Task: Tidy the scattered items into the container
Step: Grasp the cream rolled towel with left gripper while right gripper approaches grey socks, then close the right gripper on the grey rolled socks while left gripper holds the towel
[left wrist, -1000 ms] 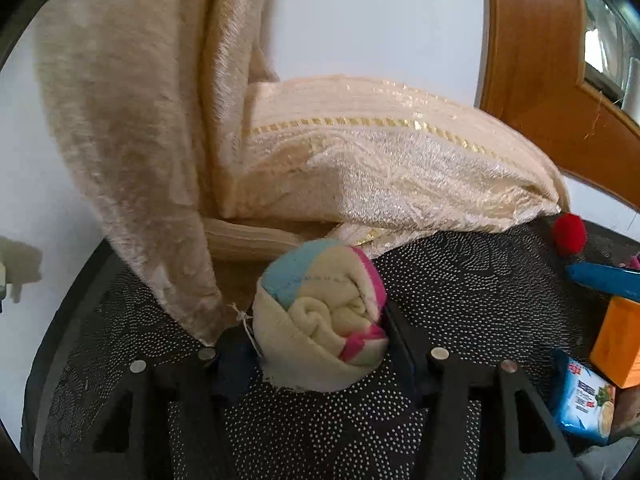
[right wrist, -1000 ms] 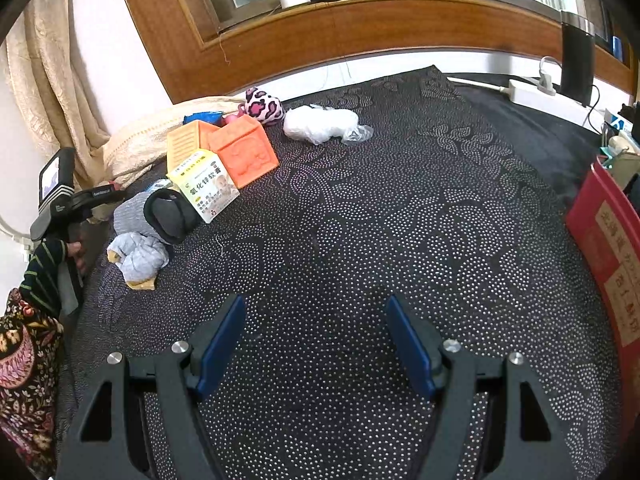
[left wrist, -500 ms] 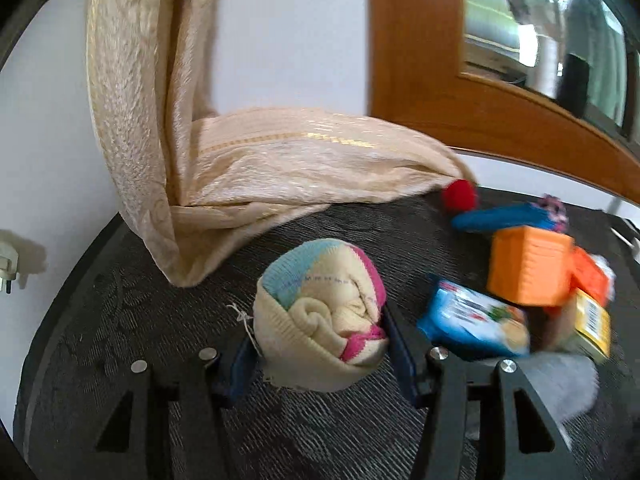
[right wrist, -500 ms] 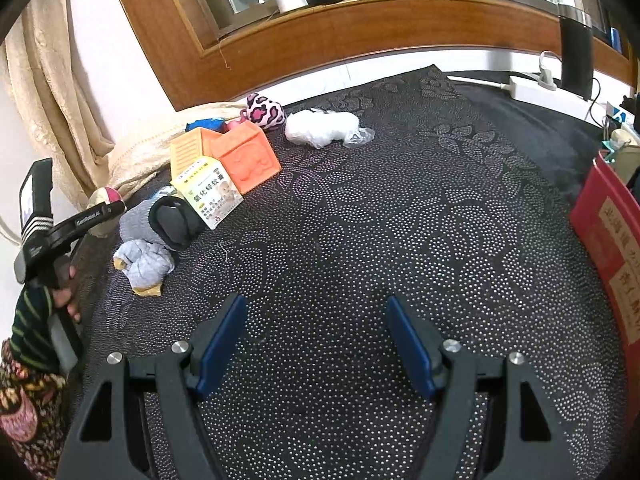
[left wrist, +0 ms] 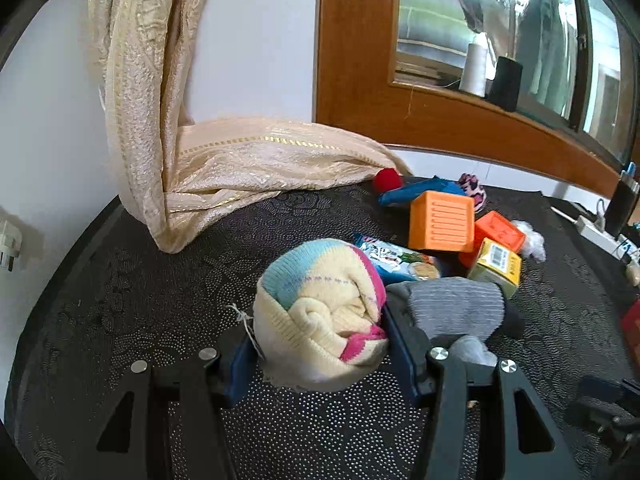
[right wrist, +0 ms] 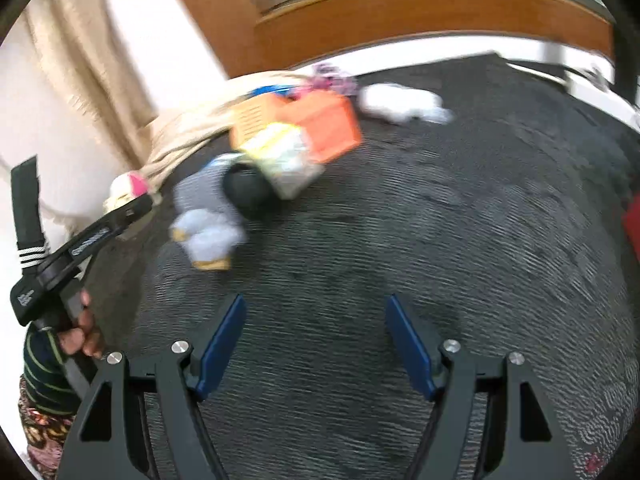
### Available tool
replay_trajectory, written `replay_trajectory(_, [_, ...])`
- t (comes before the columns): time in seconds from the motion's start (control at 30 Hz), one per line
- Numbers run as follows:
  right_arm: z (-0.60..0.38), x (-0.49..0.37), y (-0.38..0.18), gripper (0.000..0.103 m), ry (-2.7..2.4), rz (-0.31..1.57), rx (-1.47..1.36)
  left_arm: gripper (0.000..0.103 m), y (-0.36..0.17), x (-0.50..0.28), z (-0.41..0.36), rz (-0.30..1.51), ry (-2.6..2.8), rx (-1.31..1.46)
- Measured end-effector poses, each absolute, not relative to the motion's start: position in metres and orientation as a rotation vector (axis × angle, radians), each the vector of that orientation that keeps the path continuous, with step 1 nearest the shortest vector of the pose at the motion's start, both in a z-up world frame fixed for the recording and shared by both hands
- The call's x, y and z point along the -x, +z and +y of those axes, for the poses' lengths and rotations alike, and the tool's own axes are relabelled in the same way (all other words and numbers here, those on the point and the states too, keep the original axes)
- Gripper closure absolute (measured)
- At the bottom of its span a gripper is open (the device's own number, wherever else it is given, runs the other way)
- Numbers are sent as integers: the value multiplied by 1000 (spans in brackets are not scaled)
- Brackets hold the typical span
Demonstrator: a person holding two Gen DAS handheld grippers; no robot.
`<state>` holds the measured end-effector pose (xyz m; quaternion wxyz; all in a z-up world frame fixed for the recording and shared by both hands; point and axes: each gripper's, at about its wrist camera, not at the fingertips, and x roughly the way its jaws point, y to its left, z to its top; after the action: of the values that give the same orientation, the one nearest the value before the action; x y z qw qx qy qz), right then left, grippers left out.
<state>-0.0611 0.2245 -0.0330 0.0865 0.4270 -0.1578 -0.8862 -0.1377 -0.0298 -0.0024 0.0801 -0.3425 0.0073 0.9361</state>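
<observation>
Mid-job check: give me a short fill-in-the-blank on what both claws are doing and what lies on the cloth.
1. The left claw is shut on a rolled ____.
2. The right claw is ____ and holds nothing.
3. The ridged cube behind the snack packet is ____ in colour.
4. The cream curtain trails onto the dark ____.

Missing words: sock; open; orange; cloth
</observation>
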Motion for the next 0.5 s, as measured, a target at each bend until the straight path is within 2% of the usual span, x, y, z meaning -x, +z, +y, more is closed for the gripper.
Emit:
replay_trajectory(0.23, [164, 101, -27, 27, -2587, -286, -1233, 44, 0, 139, -40, -22, 2803, 1016])
replay_trajectory(0.37, [147, 129, -42, 28, -2579, -253, -1277, 44, 0, 141, -44, -41, 2801, 1016])
replay_trajectory(0.43, [145, 137, -48, 36, -2570, -263, -1293, 44, -1, 141, -43, -41, 2797, 1014])
replay_trajectory(0.47, [144, 140, -50, 44, -2570, -261, -1296, 44, -1, 141, -42, -39, 2794, 1015])
replay_trajectory(0.5, [142, 140, -51, 46, -2576, -247, -1289, 44, -2, 141, -41, -36, 2790, 1018])
